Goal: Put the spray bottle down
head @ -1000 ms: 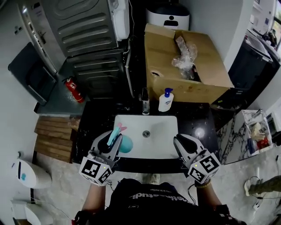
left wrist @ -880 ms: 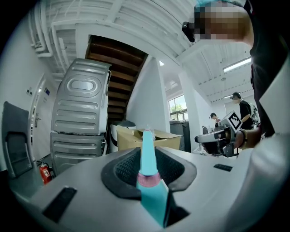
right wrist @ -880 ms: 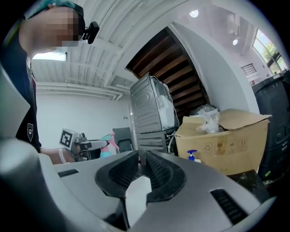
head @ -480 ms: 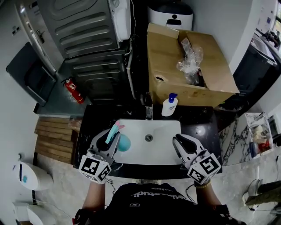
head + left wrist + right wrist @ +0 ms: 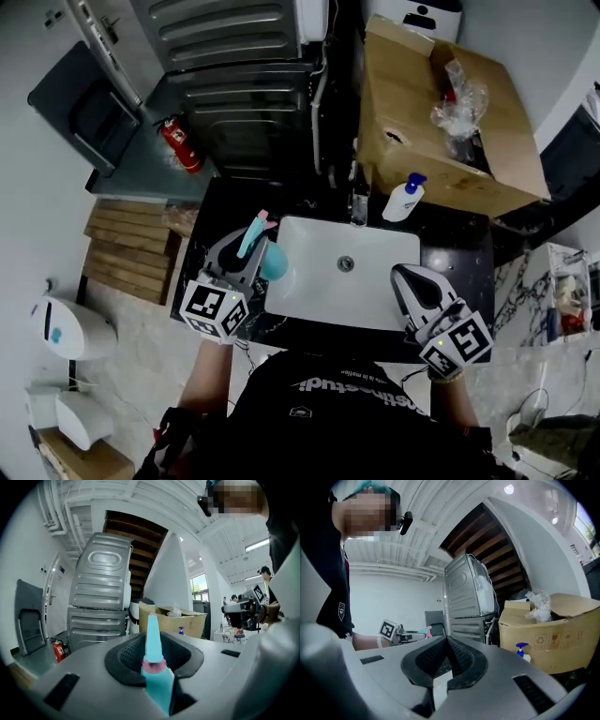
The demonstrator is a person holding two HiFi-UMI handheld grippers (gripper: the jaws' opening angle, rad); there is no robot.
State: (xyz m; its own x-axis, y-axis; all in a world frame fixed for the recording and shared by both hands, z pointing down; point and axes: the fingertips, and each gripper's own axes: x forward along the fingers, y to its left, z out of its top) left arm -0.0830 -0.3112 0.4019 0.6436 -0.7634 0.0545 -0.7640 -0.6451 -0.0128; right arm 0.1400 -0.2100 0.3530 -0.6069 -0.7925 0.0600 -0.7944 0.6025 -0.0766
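Clamped in the left gripper (image 5: pixel 244 255): teal plastic spray bottle with pink nozzle (image 5: pixel 152 641), spout projecting ahead of the pads. Shifted during the last second from over the white rectangular basin (image 5: pixel 319 281) to its left rim, beside black countertop (image 5: pixel 211 220). Set-down likely imminent; not yet released. Closed and empty: right gripper (image 5: pixel 411 281).
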